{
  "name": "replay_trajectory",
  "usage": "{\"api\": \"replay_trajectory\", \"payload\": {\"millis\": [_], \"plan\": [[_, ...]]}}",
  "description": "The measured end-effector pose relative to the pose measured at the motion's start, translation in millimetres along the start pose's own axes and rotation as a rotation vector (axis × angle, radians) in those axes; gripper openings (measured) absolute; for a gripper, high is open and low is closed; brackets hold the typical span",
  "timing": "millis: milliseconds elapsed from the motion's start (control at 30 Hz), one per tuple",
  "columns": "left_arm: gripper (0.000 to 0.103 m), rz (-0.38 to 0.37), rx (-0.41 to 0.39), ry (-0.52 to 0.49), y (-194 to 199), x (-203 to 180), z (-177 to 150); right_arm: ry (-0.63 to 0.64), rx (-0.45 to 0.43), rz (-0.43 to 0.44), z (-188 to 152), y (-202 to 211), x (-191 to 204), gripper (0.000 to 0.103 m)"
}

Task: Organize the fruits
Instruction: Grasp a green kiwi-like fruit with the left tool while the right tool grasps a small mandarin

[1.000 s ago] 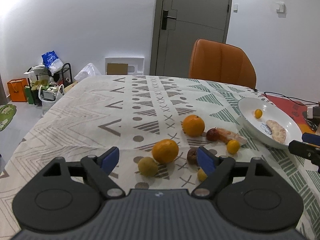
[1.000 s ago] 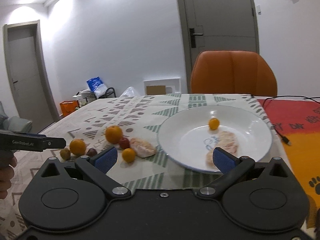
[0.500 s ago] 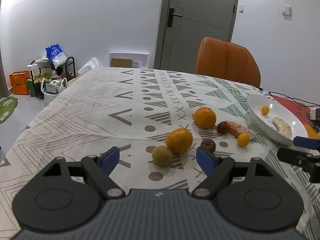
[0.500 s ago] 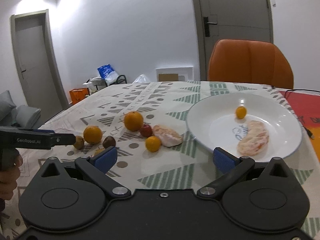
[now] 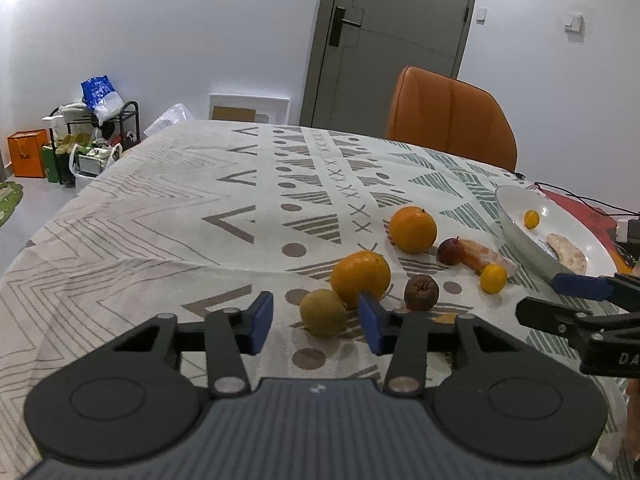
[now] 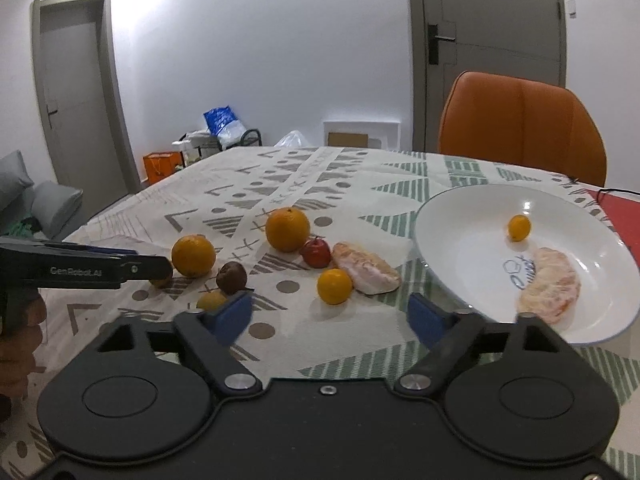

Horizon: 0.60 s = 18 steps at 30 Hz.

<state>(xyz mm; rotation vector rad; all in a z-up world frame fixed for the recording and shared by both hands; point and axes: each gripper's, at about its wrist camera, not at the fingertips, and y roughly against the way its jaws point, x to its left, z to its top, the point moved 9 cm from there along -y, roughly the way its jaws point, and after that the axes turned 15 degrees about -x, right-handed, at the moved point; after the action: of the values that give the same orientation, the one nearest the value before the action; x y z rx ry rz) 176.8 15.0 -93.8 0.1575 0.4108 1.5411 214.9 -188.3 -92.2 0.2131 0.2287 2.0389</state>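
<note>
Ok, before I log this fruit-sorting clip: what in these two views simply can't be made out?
- Small yellow fruit: right wrist view, partly behind the right gripper finger; in the left view it is fully hidden behind the left gripper.
- Greenish fruit: right wrist view, mostly covered by the left gripper's finger.
- Print on the plate: too small to read.
- Plate's far side: left wrist view, cut off by the right gripper's fingers.

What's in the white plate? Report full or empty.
Neither: the white plate holds one small orange fruit and a peeled citrus segment.
</note>
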Motion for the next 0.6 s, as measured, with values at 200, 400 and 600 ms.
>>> {"api": "replay_trajectory", "payload": {"millis": [200, 400, 600], "plan": [[0.025, -0.021, 0.016, 0.025, -4.5, 1.4, -2.3, 0.011, 0.018, 0.001, -2.0, -9.7, 2.0, 0.068], [0.025, -0.016, -0.005, 0.034, -0.4, 6.5, 4.4, 0.013, 0.034, -0.002, -2.7, -20.6, 4.0, 0.055], [0.025, 0.004, -0.009, 0.036, 1.5, 13.5, 6.3, 0.049, 0.038, -0.016, -3.8, -30.8, 7.5, 0.051]]}}
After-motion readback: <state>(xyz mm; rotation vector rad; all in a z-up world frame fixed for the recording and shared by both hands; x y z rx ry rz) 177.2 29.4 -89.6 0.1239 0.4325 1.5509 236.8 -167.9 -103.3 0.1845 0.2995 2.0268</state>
